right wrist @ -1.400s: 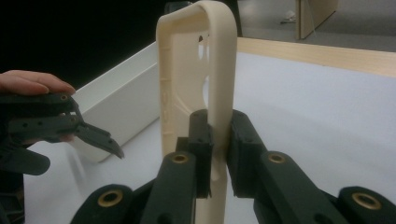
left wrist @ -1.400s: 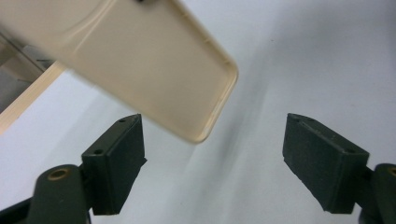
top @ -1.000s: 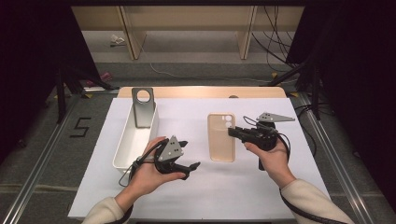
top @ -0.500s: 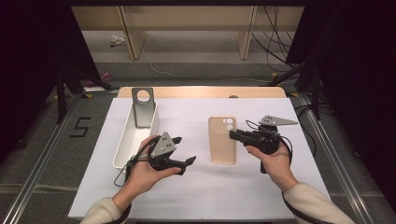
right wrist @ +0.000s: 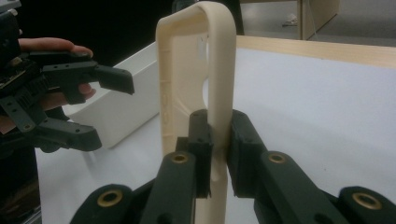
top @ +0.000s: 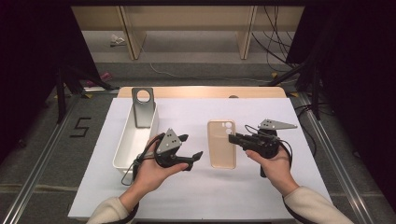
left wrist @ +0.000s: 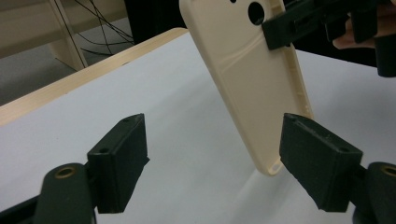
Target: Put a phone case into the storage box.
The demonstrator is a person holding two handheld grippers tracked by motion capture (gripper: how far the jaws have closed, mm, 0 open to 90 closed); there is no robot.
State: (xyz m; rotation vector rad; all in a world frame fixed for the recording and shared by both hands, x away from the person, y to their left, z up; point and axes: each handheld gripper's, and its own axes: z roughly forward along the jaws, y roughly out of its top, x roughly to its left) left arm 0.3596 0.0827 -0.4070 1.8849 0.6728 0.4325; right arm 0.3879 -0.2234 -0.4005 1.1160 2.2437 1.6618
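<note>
A cream phone case [top: 221, 148] hangs over the middle of the white table top [top: 261, 196]. My right gripper [top: 232, 138] is shut on its right long edge near the camera cutout. In the right gripper view the two jaws clamp the case's rim [right wrist: 215, 154], and the case [right wrist: 196, 70] stands up between them. My left gripper [top: 190, 145] is open just left of the case. In the left gripper view its pads [left wrist: 119, 161] are spread wide, with the tilted case [left wrist: 247, 79] ahead and its lower end just above the table. The right gripper [left wrist: 299, 21] pinches its upper part.
A long white bin [top: 135, 135] lies on the table's left side, with a grey metal plate with a round hole [top: 143, 106] leaning in its far end. The bin [right wrist: 126, 107] stands behind the left gripper [right wrist: 70, 107]. The table's wooden far edge [top: 201, 91] borders the floor.
The left gripper has risen and shifted a little right toward the case, still open. The right gripper, holding the case, has moved slightly left and nearer.
</note>
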